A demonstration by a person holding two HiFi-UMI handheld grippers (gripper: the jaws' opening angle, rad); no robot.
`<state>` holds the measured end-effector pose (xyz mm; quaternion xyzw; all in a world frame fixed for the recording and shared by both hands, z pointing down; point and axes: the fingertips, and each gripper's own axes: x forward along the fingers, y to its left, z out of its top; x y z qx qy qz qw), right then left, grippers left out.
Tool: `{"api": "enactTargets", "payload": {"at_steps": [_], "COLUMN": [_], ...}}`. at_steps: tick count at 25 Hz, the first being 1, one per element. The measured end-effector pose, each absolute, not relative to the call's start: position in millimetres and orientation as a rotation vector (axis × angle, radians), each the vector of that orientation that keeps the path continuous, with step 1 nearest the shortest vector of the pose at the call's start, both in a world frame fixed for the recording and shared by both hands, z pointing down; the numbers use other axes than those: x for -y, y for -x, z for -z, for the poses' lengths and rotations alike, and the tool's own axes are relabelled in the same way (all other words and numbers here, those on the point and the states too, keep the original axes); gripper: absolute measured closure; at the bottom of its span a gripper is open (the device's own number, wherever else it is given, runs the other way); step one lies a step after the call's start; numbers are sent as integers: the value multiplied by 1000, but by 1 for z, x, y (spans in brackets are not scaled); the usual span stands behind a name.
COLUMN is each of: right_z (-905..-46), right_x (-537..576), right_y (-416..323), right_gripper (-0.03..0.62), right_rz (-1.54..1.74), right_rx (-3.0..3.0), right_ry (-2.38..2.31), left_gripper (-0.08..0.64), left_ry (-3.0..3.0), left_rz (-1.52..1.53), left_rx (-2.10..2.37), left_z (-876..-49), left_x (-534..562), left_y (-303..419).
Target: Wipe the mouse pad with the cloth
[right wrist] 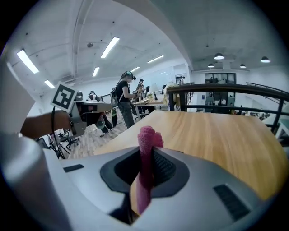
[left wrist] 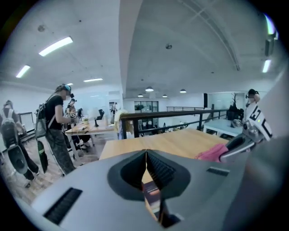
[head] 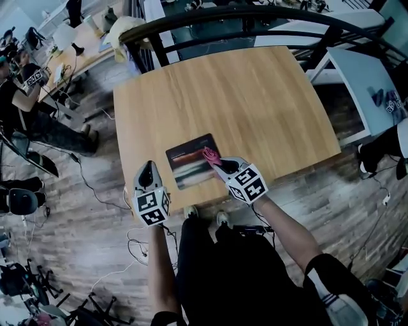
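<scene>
A dark mouse pad (head: 190,160) with a streaked picture lies near the front edge of the wooden table (head: 242,102). My right gripper (head: 217,162) is shut on a pink cloth (head: 211,155), holding it over the pad's right part. In the right gripper view the pink cloth (right wrist: 145,167) stands pinched between the jaws. My left gripper (head: 147,170) hovers at the table's front left edge, left of the pad, jaws closed together with nothing between them. The left gripper view shows the cloth (left wrist: 211,152) and a strip of pad (left wrist: 151,196) below the jaws.
A black railing (head: 255,19) runs behind the table. A white table (head: 363,83) stands to the right. People and desks (head: 70,51) fill the far left. Cables (head: 95,191) trail over the wood floor by the person's legs (head: 210,255).
</scene>
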<state>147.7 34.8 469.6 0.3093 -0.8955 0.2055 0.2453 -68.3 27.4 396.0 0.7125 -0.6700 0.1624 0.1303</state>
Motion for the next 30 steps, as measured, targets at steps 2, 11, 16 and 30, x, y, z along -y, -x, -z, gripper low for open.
{"api": "enactTargets", "payload": {"at_steps": [2, 11, 16, 30], "right_z": [-467, -440, -433, -382], "right_x": [-38, -55, -70, -123], "right_y": [-146, -115, -85, -62], "right_gripper": [531, 532, 531, 531], "right_rz": [-594, -577, -565, -538], "right_rx": [2441, 2468, 2467, 2541], "right_ry": [-871, -985, -1004, -1175], "left_gripper": [537, 535, 535, 535], "left_ry": [-2052, -2169, -2173, -2218], "left_rz": [-402, -396, -317, -95], "left_rx": [2015, 2143, 2090, 2052], "left_z": [-378, -335, -331, -309], "left_x": [-42, -94, -113, -160], "left_y": [71, 80, 86, 83]}}
